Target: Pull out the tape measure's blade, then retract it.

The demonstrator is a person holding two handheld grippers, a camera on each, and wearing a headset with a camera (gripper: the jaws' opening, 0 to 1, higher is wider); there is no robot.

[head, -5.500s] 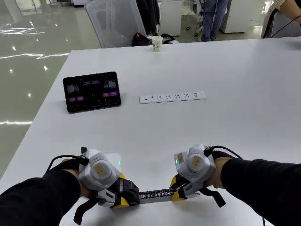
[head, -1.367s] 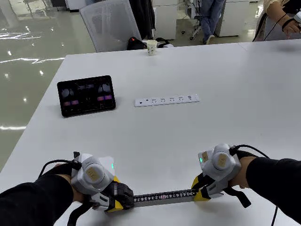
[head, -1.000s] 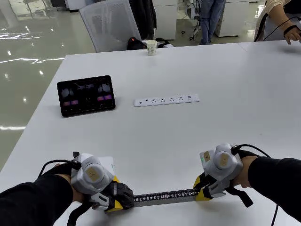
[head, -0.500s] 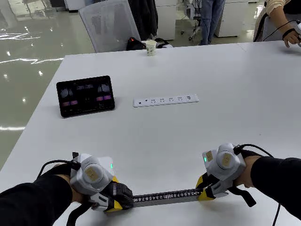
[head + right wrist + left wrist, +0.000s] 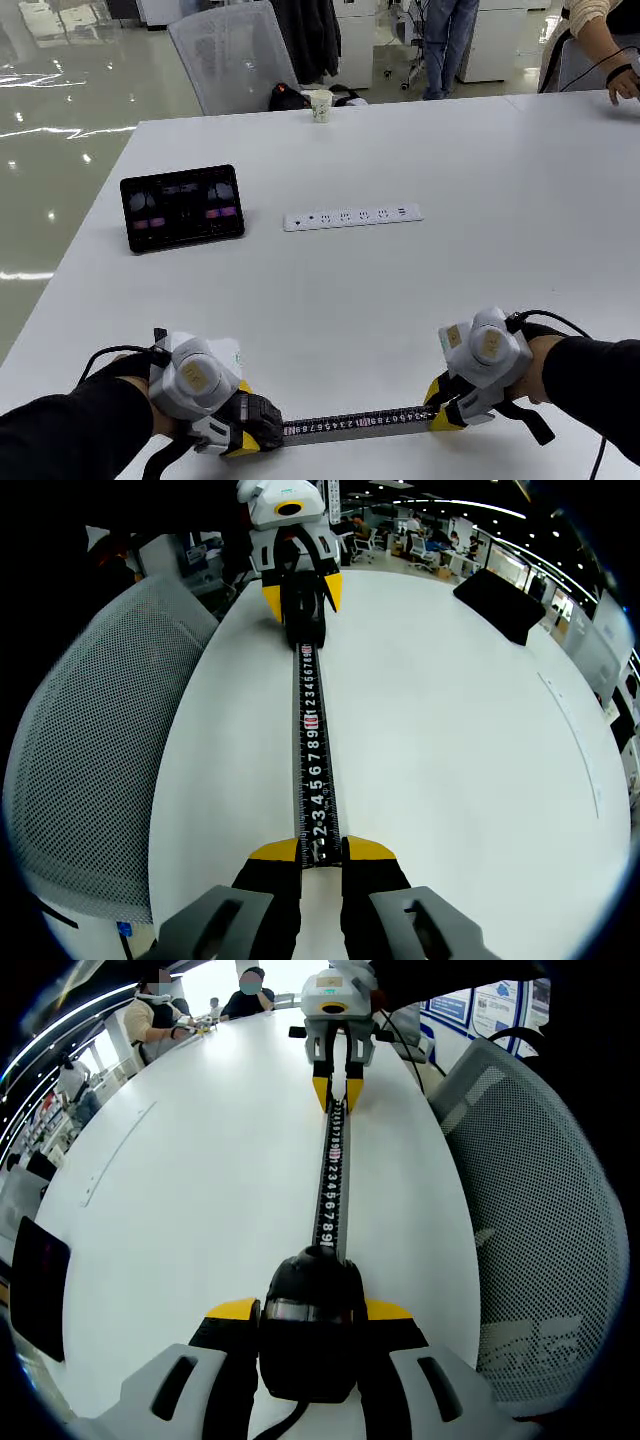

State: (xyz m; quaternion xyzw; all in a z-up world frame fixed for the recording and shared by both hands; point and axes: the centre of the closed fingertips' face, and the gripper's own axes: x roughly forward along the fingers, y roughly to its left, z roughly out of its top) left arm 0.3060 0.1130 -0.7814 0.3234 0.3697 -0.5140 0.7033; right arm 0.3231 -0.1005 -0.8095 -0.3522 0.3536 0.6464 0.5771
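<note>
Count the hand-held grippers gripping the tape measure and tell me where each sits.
2. The left hand-held gripper clamps the black case at the table's near-left edge; the right hand-held gripper pinches the blade tip, further right along the near edge.

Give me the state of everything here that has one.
left gripper, shut on the tape measure case.
right gripper, shut on the blade tip.
blade, pulled out, stretched between the grippers.
tablet, screen lit.
power strip, nothing plugged in.
paper cup, upright.
</note>
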